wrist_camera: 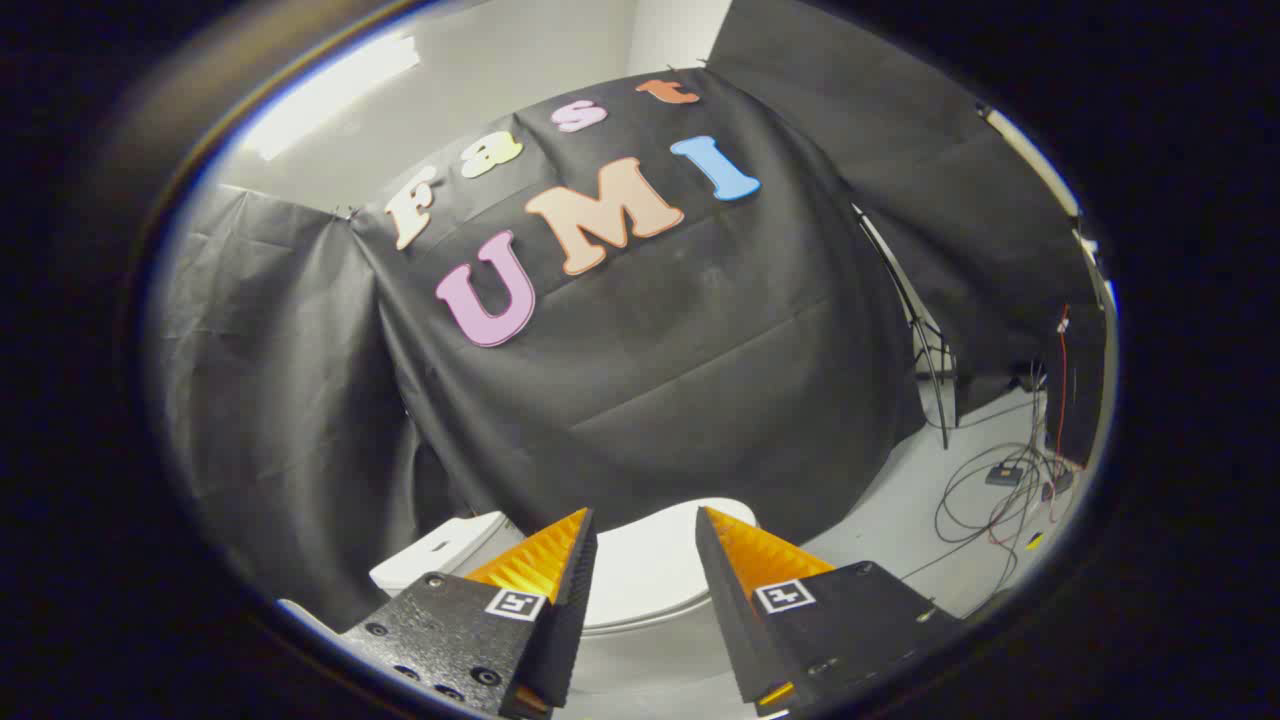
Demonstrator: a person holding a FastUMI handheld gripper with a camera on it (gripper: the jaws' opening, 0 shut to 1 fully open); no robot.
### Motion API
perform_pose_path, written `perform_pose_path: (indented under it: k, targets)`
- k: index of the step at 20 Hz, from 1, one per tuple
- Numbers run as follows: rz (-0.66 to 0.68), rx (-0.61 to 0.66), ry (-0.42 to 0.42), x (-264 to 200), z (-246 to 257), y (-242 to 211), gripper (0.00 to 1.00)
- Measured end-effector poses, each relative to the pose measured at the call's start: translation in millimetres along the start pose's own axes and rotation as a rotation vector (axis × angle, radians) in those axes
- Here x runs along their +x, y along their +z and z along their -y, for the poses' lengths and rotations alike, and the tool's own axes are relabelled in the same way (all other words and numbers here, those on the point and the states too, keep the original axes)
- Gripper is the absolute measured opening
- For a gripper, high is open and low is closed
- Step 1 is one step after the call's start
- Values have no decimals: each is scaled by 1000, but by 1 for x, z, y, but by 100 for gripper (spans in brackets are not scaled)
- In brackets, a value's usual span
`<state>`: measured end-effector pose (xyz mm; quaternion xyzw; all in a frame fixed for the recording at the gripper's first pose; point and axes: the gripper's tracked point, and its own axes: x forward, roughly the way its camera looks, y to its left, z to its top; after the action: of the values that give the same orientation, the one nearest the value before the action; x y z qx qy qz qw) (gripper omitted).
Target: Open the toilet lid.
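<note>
Ahead, gripper point(645, 530) fingers apart over closed toilet lid point(645, 575), cables point(990, 500) across pale floor point(890, 530).

Black cloth point(650, 380) hangs as the booth's wall, creased and draped down to a pale floor point(900, 520). Beside it stands a thin metal stand point(925, 340). Near the stand, loose cables point(985, 500) lie tangled on the floor, a red wire point(1062, 380) hanging above them.
</note>
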<state>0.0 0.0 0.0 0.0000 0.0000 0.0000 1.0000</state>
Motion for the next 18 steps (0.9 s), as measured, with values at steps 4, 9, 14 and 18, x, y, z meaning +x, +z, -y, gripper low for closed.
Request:
perform_pose_path:
  k: [4,9,14,18]
  targets:
    - [-33,100,-7,13,5,-18,62]
    - [-66,214,-22,37,12,-37,61]
    - [-50,384,-52,68,33,-61,62]
    - [-74,508,-123,97,59,-91,62]
